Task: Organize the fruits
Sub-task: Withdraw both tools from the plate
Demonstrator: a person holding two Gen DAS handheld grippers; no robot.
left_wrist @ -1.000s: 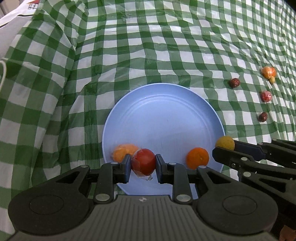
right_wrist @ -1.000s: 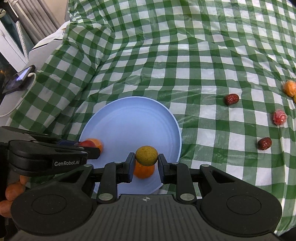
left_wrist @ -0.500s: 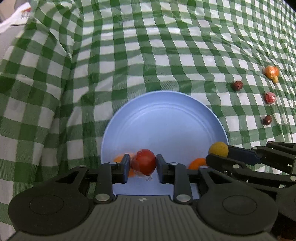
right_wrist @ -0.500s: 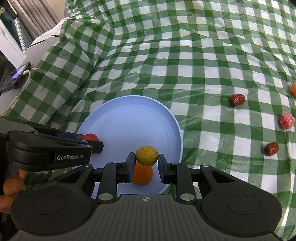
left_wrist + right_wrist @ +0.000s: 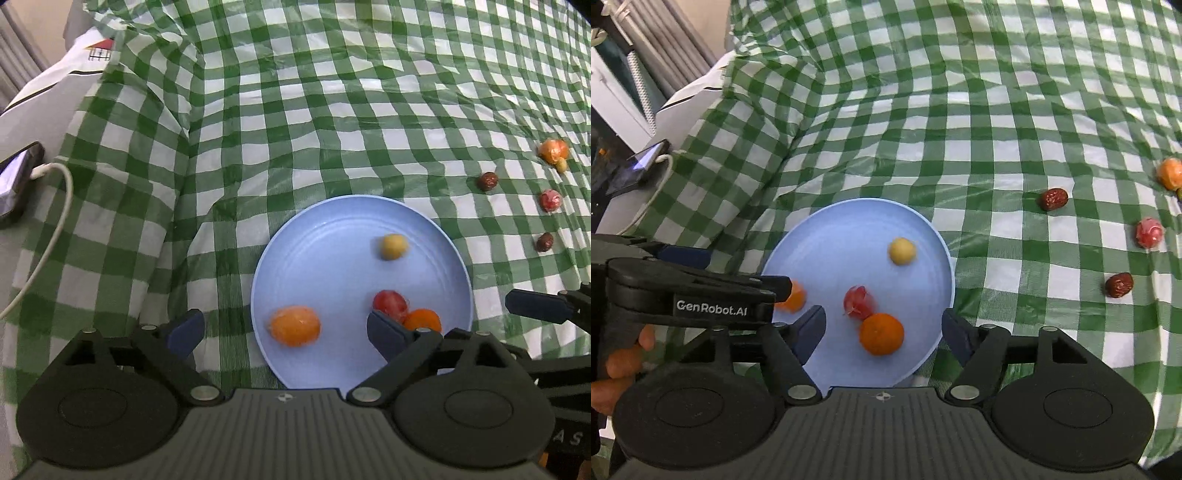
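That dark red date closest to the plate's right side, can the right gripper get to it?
Probably yes. The right gripper has just been opening and holds nothing, and only bare checked tablecloth lies between the blue plate and that date. It would need to swing right first.

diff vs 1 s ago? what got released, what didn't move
Both grippers let go. The left gripper has just been opening; its red fruit now lies on the blue plate beside an orange one. The right gripper has just been opening too; its yellow fruit now sits, blurred, farther up the plate. Nothing is between either pair of jaws. Unchanged: the other orange fruit on the plate, the loose fruits on the checked cloth.
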